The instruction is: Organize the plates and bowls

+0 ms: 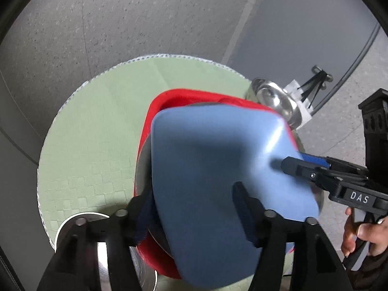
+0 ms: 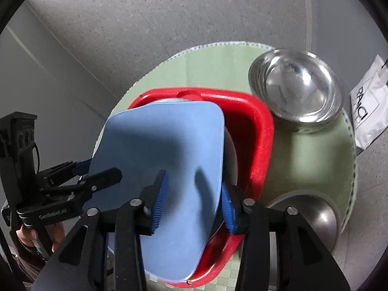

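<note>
Both grippers are clamped on one blue plate (image 1: 206,169), which stands tilted on edge over the red tub (image 2: 257,145). The left gripper (image 1: 194,208) has its two fingers on either face of the plate's near rim, one dark pad lying on the upper face and the other behind the plate on the tub side. The right gripper (image 2: 191,194) pinches the opposite rim between its ribbed blue pads (image 2: 158,201), one on the plate's open face and one tucked behind, toward the tub's wall. Each gripper also shows in the other's view, nipping the plate's side edge, with a bare hand (image 1: 363,232) around its handle.

Behind the blue plate, inside the tub, a grey metallic disc edge (image 2: 230,152) peeks out; it looks like another plate standing there, though only a sliver is visible and I cannot be sure. The tub sits on a round pale green mat (image 1: 92,150), and the plate's lower part dips within the tub's rim.

Just beyond the tub's far right corner, a shiny steel bowl (image 2: 295,87) rests upright on the mat. Near the tub's near right side, a second steel bowl (image 2: 312,220) lies upside down. On the tub's left, another round steel piece (image 1: 80,220) sits at the mat's edge. Past the shiny bowl, off the mat, lies a white printed packet (image 2: 368,116).
</note>
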Motion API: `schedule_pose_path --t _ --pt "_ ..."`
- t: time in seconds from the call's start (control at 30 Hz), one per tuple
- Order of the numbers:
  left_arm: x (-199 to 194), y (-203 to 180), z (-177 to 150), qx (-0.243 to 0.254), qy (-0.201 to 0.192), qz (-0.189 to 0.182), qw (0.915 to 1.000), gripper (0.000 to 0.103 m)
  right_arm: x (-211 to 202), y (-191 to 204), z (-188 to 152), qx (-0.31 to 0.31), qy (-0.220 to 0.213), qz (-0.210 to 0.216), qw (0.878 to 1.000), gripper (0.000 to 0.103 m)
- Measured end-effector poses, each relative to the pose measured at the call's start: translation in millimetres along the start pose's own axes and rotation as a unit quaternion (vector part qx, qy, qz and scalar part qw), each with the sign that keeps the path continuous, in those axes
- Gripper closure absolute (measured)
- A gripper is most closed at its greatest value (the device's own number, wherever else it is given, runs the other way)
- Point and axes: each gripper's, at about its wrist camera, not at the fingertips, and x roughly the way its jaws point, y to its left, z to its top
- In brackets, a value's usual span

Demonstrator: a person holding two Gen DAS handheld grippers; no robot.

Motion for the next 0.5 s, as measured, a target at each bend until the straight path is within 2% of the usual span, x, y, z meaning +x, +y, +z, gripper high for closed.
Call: schedule_pose_path --t 0.07,0.2,0.3,0.5 --pt "-12 3 -2 0.011 -0.016 0.008 0.9998 0.023 -8 1 -1 0.0 -0.012 -0.01 1.0 0.05" --pt "-33 21 -5 0.022 -0.033 -0.006 0.9992 0.022 -23 6 -3 0.014 -0.043 -0.037 0.998 0.049" --pt "-50 48 -9 0.023 -0.04 -0.012 0.9989 0.022 -39 20 -10 0.029 -0.073 -0.062 0.995 0.048" --pt "-85 107 -30 0.041 -0.03 -0.001 0.9987 0.021 -45 85 -34 0.05 -0.115 -0.071 0.99 0.044"
